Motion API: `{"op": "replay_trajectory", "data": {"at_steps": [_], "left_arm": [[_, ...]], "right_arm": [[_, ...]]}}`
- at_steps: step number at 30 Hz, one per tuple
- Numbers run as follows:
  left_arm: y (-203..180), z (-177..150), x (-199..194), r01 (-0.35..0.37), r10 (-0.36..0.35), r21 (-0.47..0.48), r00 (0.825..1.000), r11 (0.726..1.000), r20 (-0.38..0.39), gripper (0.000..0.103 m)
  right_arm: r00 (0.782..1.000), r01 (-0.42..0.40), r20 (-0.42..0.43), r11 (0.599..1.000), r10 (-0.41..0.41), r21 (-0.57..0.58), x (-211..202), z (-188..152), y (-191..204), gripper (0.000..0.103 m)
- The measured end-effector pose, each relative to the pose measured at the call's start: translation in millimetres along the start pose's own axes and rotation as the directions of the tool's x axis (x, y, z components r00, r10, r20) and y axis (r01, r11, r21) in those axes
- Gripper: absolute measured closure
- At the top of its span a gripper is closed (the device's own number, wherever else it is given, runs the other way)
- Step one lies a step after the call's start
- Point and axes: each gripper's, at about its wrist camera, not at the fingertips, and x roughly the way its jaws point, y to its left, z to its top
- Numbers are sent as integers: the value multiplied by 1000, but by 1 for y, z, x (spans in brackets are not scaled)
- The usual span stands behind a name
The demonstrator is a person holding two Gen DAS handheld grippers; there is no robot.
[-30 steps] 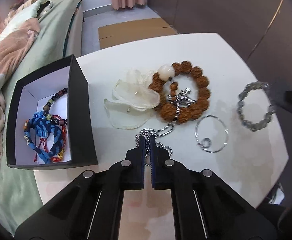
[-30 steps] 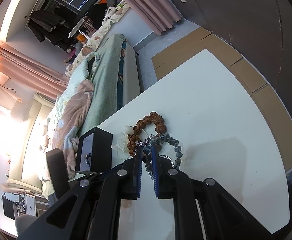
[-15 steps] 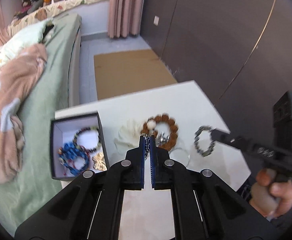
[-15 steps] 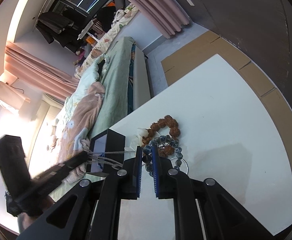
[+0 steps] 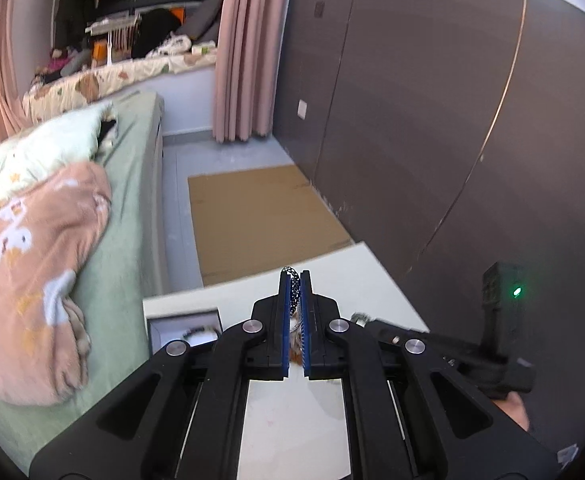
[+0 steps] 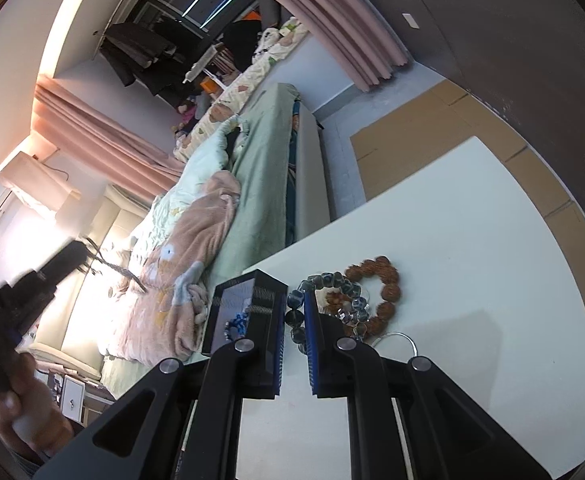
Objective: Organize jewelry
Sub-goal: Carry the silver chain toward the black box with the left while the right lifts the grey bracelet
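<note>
Bedroom surroundings fill both of my wrist views: a green-sheeted bed (image 5: 132, 208) with a peach blanket (image 5: 32, 264), pink curtains (image 5: 244, 48), a dark panelled wall (image 5: 432, 120) and a flattened sheet of cardboard (image 5: 260, 216) on the floor beyond the white table (image 6: 472, 240). From my left wrist camera I see the left gripper (image 5: 295, 280) lifted high over the table, its blue-padded jaws pinched tight on a silver rope chain (image 5: 294, 292) that shows as a twisted strand between the pads; the right wrist view catches the same chain (image 6: 112, 268) dangling in the air from that gripper, blurred, above the bed side. My right gripper (image 6: 294, 312) is clamped on a dark grey beaded bracelet (image 6: 332, 284), with several beads sitting between the pads and the rest of the loop hanging forward over the table. Just to its left stands the open black jewelry box (image 6: 248, 300), at the table edge nearest the bed, with a blue braided piece (image 6: 234, 324) visible inside. Beyond the grey beads, a brown seed-bead bracelet (image 6: 384, 280) lies on the table, and a thin silver bangle (image 6: 396, 340) rests close beside it. In the left view the box (image 5: 184, 328) shows only partly, a dark beaded strand (image 5: 196, 332) lying within.
</note>
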Motion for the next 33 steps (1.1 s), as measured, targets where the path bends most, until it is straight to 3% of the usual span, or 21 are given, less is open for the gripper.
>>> {"op": "replay_trajectory", "data": {"at_steps": [8, 18, 33], "left_arm": [[6, 31, -35, -18, 17, 18, 996, 1000, 90, 98], [54, 41, -51, -79, 83, -32, 988, 996, 127, 98], [105, 13, 16, -52, 55, -128, 998, 990, 25, 98]], "right_arm": [[999, -32, 6, 999, 32, -42, 1, 6, 25, 93], [996, -91, -14, 988, 90, -121, 9, 10, 71, 93], [994, -95, -70, 975, 82, -200, 52, 27, 111, 93]]}}
